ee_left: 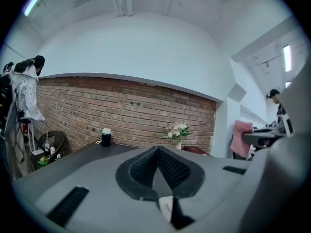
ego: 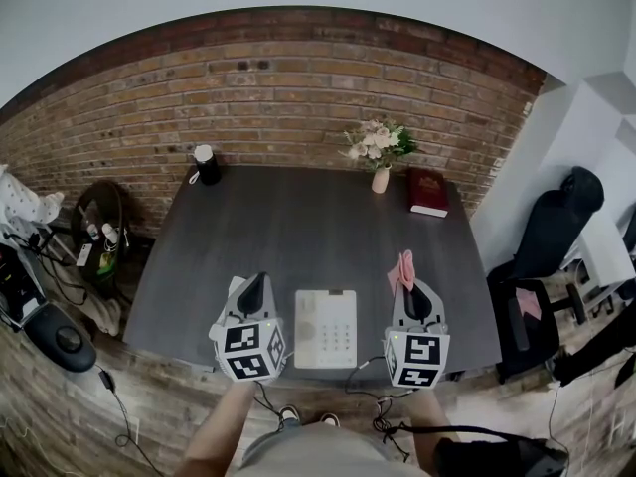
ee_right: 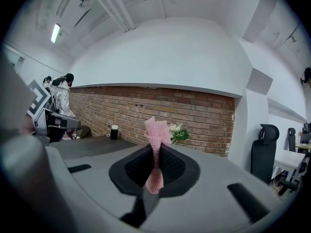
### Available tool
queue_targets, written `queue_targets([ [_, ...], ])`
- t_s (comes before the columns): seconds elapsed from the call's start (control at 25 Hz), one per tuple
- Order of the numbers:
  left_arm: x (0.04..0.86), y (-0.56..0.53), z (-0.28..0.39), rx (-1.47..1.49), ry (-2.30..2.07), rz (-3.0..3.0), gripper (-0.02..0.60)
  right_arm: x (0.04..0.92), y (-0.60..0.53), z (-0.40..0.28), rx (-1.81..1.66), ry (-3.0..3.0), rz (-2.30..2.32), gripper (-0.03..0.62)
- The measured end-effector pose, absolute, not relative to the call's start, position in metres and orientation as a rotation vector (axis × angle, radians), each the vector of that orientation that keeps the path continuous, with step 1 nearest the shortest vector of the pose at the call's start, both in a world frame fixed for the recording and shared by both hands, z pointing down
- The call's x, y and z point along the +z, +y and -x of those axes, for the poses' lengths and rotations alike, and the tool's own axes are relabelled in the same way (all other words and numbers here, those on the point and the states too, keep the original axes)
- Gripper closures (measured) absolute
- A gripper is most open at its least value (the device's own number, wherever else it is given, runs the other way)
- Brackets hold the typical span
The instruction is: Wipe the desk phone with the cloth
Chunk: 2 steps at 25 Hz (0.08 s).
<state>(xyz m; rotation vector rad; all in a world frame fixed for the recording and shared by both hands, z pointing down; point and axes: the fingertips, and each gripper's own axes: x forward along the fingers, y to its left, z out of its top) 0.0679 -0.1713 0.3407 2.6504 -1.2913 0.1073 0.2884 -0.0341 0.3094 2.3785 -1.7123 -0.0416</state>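
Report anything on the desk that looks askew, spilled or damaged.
Nothing stands out. The desk phone lies square at the near edge, the vase stands upright, the book lies flat, and the cloth is pinched in the right gripper.

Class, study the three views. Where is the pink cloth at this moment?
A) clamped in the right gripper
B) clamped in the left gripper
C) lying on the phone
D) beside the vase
A: the right gripper view shows the cloth pinched between the shut jaws of the right gripper, its top sticking up above them.
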Motion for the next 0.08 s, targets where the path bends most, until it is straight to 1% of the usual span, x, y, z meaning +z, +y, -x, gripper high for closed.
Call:
queue_targets([
  [0.08, 0.3411, -0.1721, -0.0681, 0.106, -1.289, -2.652, 0.577, 0.3105, -0.0346, -0.289, -0.034, -1.709, -2.384, 0.579],
])
